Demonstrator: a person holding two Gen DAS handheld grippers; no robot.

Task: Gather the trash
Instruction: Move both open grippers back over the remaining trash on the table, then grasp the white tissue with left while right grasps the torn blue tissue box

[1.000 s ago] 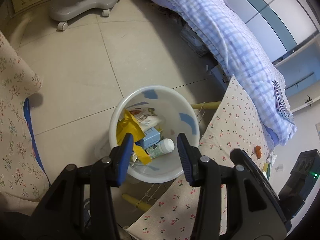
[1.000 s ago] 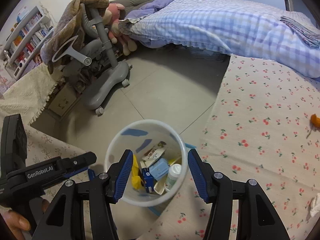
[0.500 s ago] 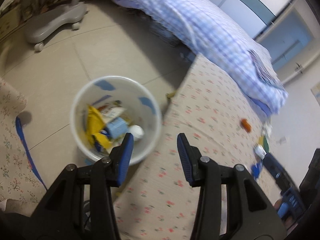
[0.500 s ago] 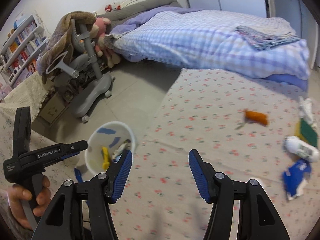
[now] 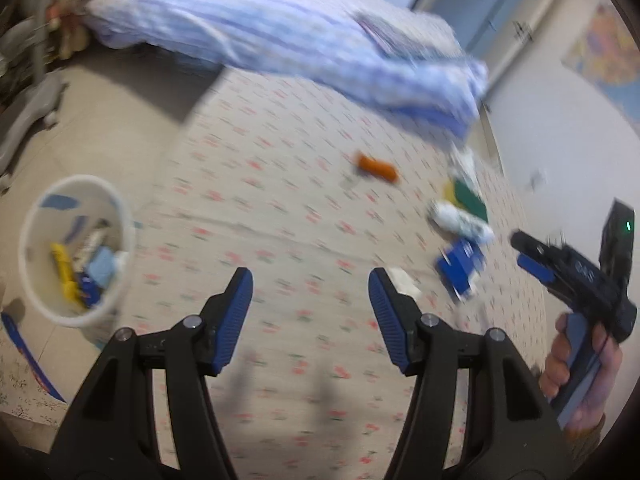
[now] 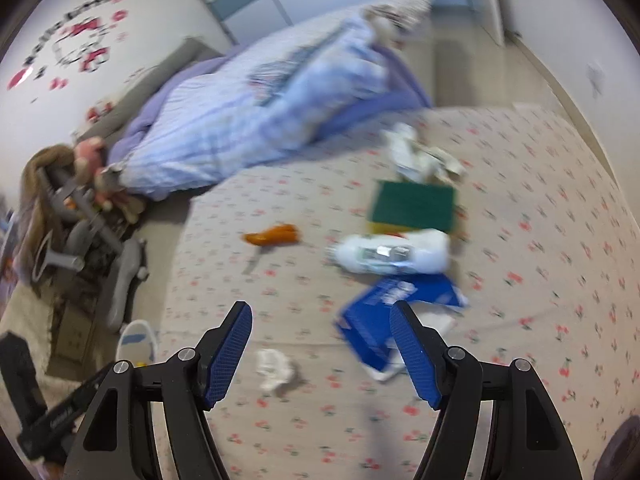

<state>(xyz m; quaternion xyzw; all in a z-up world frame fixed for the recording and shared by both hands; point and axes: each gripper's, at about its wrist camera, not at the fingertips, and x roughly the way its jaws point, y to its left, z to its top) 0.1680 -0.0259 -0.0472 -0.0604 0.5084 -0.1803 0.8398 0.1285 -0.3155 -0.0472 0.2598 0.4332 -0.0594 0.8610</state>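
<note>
Trash: a loose cluster on the cherry-print cloth [image 6: 540, 208]; white bottle [image 6: 394, 256] lying on its side, blue wrapper [image 6: 384, 320] just below it, green pad [image 6: 414, 202] just above it, crumpled papers [image 6: 416, 156] beyond the pad, orange piece [image 6: 274, 236] apart to the bottle's left, white wad [image 6: 274, 368] alone toward the camera from the bottle.
Bin: bin [image 5: 120, 220] stands on the floor off the cloth's left edge, well apart from the bottle [image 5: 460, 220]; it holds yellow, blue and white scraps.
Right gripper: right gripper [image 6: 322, 354] hangs above the cloth with jaws spread wide, nothing between them; its right finger overlaps the wrapper in view, contact cannot be told.
Left gripper: left gripper [image 5: 310, 314] hangs over bare cloth [image 5: 280, 200] with jaws spread wide, nothing held.
Edges: bedding [image 6: 248, 112] borders the cloth on the bottle's far side; open floor [image 5: 120, 112] lies between bin, bedding and cloth.
Open room: bare cloth between bottle and bin, and to the bottle's right.
Left view only: the bin's contents; the right gripper [image 5: 536, 258] held in a hand [image 5: 576, 372], to the right of the wrapper [image 5: 460, 270]; orange piece [image 5: 376, 166].
Right view only: only a sliver of the bin's rim [image 6: 138, 334]; the wad in full, half hidden in the other; chair [image 6: 80, 216] at far left; wall stickers [image 6: 76, 36].
Blur: both views are smeared, labels unreadable.
</note>
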